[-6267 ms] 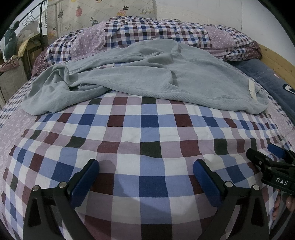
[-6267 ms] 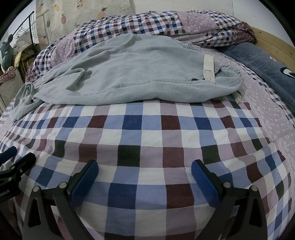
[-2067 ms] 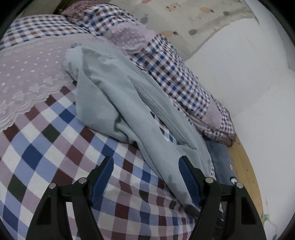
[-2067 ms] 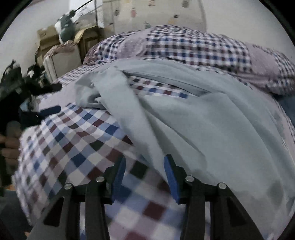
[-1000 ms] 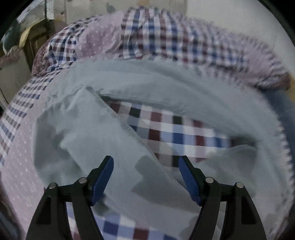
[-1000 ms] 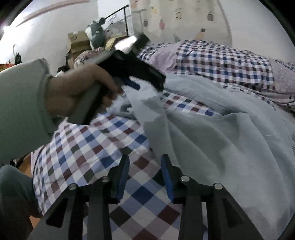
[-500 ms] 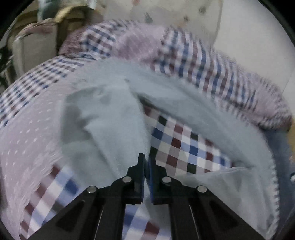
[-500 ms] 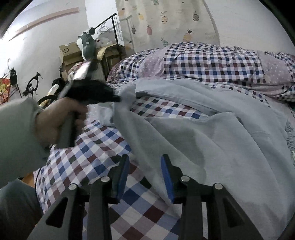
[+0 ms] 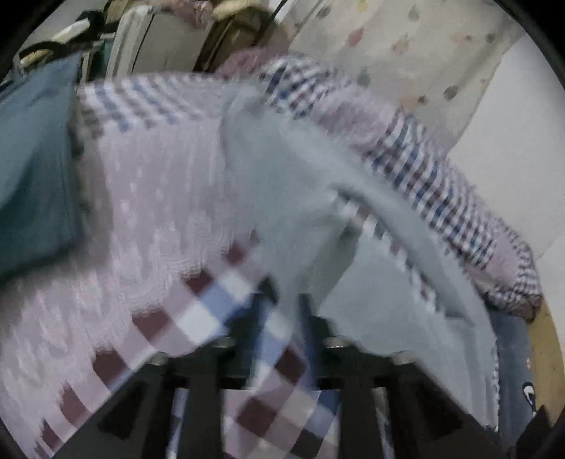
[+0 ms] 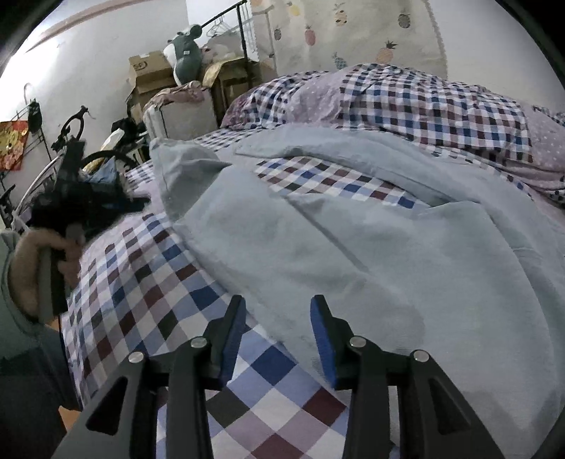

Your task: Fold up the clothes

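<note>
1. Grey-blue and soft, the garment (image 10: 370, 240) lies spread across the checked bedspread (image 10: 148, 282), its two long panels split by a wedge of bare checks, which suggests trousers, though the cut is not certain.
2. The left gripper (image 9: 287, 300) has its fingers drawn together on a fold of that garment; in the left wrist view, which is heavily blurred, cloth rises straight out from between the tips.
3. In the right wrist view the same left gripper (image 10: 137, 203) shows as a dark blurred shape at the bed's left side, gripped by a hand (image 10: 42, 268) in a pale green sleeve (image 10: 10, 317); the garment's raised corner (image 10: 176, 166) stands just beside it.
4. The right gripper (image 10: 277, 317) hangs low over the garment's near edge with its blue-padded fingers (image 10: 323, 339) apart, nothing between them.
5. A rolled checked quilt (image 10: 423, 102) lies along the far side of the bed, beyond the garment.
6. Cardboard boxes (image 10: 148, 70) and a plush toy (image 10: 185, 53) are stacked by the wall, under a pineapple-print curtain (image 10: 353, 31).
</note>
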Tool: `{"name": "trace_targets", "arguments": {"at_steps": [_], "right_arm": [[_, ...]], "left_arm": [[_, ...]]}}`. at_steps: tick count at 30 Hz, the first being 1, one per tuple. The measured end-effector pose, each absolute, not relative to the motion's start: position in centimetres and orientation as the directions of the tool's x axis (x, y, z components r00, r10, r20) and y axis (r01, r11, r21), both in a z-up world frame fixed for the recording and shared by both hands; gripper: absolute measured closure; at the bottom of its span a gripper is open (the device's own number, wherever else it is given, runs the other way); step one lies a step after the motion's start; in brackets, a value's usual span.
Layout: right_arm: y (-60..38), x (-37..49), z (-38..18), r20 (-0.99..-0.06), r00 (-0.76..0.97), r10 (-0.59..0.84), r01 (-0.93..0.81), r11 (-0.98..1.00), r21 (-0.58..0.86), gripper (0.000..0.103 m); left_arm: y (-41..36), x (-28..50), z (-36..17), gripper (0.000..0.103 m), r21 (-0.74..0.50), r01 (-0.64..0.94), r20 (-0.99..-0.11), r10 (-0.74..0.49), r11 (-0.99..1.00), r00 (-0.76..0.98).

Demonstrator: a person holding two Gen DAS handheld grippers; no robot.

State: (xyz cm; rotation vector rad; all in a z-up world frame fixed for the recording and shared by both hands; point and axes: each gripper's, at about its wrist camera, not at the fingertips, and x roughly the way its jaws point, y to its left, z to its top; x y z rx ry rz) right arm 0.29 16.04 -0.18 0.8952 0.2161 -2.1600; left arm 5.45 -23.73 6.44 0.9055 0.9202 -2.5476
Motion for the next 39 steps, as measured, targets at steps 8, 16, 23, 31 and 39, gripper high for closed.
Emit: {"name": "trace_targets", "arguments": {"at_steps": [8,16,23,31,39], "right_arm": [[14.9,1.1,-1.4,-0.701,-0.436,-0.564,0.756,-0.652,0.054,0.061],[13.2,1.7,-3.7,-0.755,-0.480,-0.447,0.767,-0.632,-0.114,0.060],[11.5,1.3,-5.0,-0.719,-0.570,-0.397,0.721,-0.661,-0.207,0.069],[12.2,5.1,-0.7,-0.710,-0.508,-0.488,0.814,-0.541,-0.211,0.098],[13.2,7.8,-2.7,-0.843,-0.198,-0.500,0.940,-0.342,-0.019,0.091]], "left_arm": [[-30.4,3.4,5.4,0.027,-0.540,0.533,-0.652,-0.077,-0.651,-0.754],[-31.3,-0.9,6.8,0.028,-0.576,0.460,-0.604,-0.027,-0.676,-0.796],[-32.1,-4.7,6.9,0.098,-0.537,0.502,-0.681,-0.004,-0.678,-0.733],[-33.0,3.0,10.0,0.100,-0.620,0.445,-0.526,-0.078,-0.646,-0.847],[-34.9,10.7,2.2,0.097,-0.574,0.619,-0.721,-0.027,-0.536,-0.692]]}}
